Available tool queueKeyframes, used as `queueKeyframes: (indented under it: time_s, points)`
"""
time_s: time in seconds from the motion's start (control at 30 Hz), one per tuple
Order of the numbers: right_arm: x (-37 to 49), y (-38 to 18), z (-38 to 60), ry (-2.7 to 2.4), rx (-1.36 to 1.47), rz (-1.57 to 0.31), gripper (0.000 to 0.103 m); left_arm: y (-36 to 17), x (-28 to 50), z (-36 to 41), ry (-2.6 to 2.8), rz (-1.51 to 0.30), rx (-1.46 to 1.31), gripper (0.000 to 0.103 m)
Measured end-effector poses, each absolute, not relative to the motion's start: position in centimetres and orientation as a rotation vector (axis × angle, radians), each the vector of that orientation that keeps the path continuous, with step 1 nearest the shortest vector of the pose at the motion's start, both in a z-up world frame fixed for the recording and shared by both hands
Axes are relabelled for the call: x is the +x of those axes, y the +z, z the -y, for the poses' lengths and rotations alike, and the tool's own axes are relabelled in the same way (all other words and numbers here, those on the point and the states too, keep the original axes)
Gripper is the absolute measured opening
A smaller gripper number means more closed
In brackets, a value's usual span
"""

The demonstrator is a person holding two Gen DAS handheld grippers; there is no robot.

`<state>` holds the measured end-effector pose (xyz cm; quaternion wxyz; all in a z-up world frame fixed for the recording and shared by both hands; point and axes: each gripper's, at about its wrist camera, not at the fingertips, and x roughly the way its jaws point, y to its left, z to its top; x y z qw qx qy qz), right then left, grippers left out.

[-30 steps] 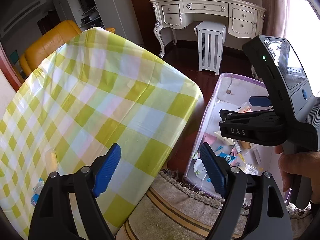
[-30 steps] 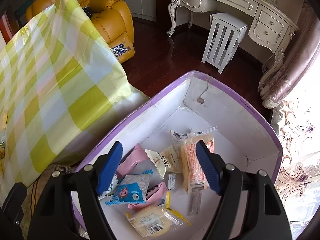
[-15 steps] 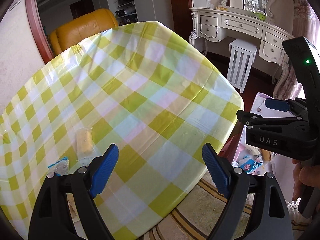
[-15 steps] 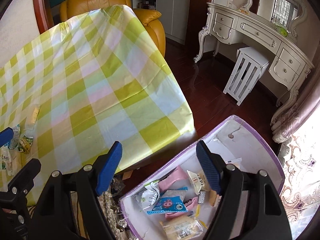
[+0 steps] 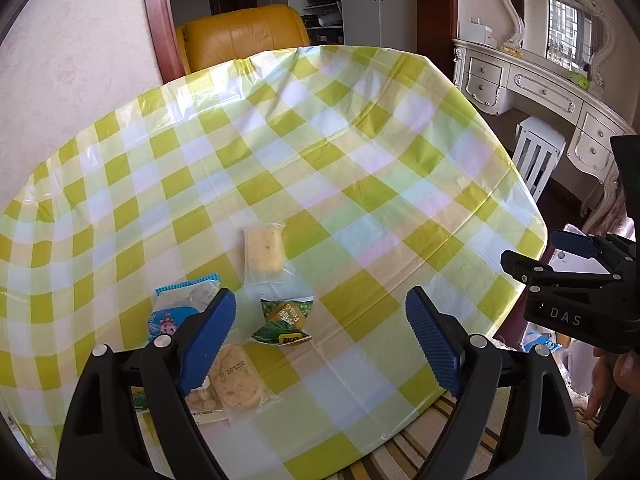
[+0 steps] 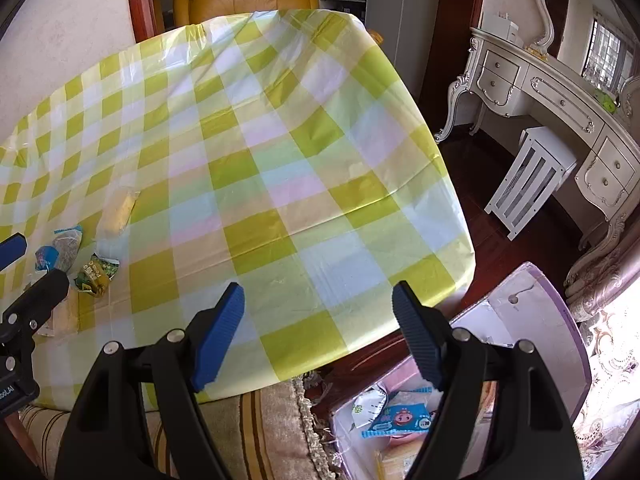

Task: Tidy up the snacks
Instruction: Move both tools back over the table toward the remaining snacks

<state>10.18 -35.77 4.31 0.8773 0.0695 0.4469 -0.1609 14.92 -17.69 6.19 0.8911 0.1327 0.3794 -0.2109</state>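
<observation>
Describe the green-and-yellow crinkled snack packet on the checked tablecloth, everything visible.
The green-and-yellow crinkled snack packet is a small foil-like sachet: green leafy print at the edges, a mustard-yellow centre with dark lettering too small to read. It lies flat but rumpled on the yellow-and-white checked tablecloth, and looks sealed. It sits between the open fingers of the left gripper, nearer the left one, untouched by either. The clear-wrapped pale cake lies beyond it, apart. The right wrist view shows it too.

The left gripper (image 5: 320,340) is hanging with its blue fingers (image 5: 206,338) spread wide, gripping nothing. The right gripper (image 6: 318,334) is hanging just as wide and bare, and part of the person's right hand (image 5: 612,376) is showing on its handle.
</observation>
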Motion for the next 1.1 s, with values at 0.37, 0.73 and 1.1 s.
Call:
queueKeyframes:
  time_s: [0.37, 0.73, 1.1]
  points:
    - [12.8, 3.8, 30.4, -0.211, 0.099, -0.942, 0.076, 5.5, 15.9, 11.6, -0.327, -0.813, 0.182, 0.086]
    - [14.9, 3.2, 25.5, -0.092, 0.063, -0.96, 0.077, 4.1, 16.7, 5.2, -0.198, -0.859, 0.102, 0.089]
    - [16.9, 1.8, 21.2, 0.022, 0.028, -1.01, 0.077, 1.2, 17.9, 0.1, -0.116, -0.959, 0.0, 0.09]
